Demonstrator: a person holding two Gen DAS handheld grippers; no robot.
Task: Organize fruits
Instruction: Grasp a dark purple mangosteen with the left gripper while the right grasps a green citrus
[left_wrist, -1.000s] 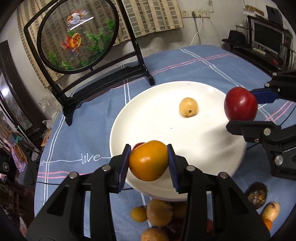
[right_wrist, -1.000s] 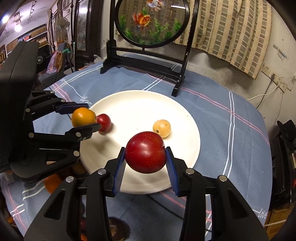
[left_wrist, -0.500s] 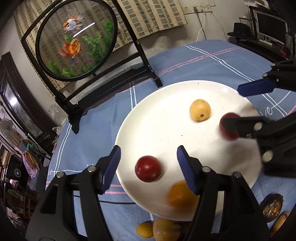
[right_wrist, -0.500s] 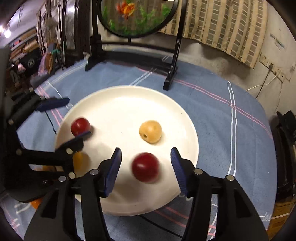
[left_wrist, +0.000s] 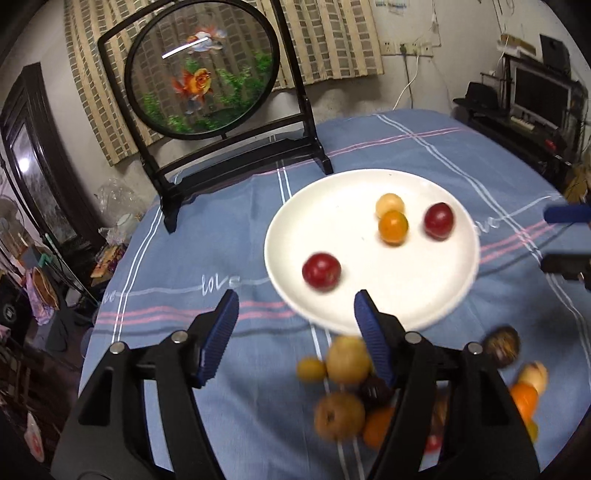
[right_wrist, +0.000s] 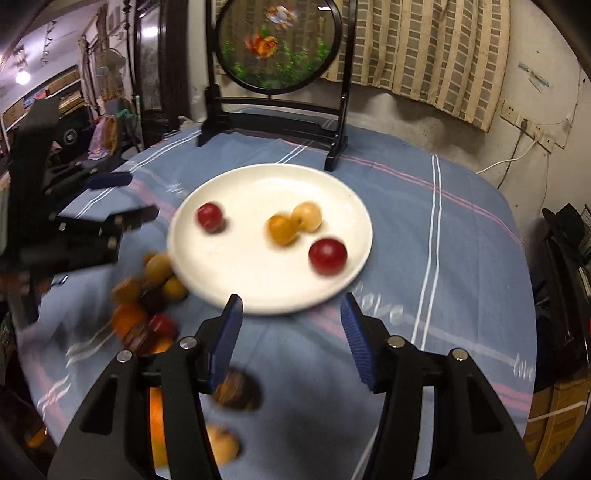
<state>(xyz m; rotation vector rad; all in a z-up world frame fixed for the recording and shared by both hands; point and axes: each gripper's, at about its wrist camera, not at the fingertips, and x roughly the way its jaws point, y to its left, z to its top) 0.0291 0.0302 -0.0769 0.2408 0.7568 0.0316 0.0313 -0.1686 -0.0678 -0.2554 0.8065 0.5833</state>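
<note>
With both the left tongs (left_wrist: 293, 325) and right tongs (right_wrist: 290, 328) just opened and empty, four fruits on the white plate (left_wrist: 436, 302), bring each slowly over the loose fruit pile (left_wrist: 343, 387) at the tabletop's near edge.

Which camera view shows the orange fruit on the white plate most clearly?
The left wrist view: the orange fruit is sharp there, touching the pale yellow fruit on the plate. The right wrist view shows it too, but blurred.

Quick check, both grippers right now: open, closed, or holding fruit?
Left gripper: open, holding nothing, jaws just opened.
Right gripper: open, holding nothing, jaws just opened.
</note>
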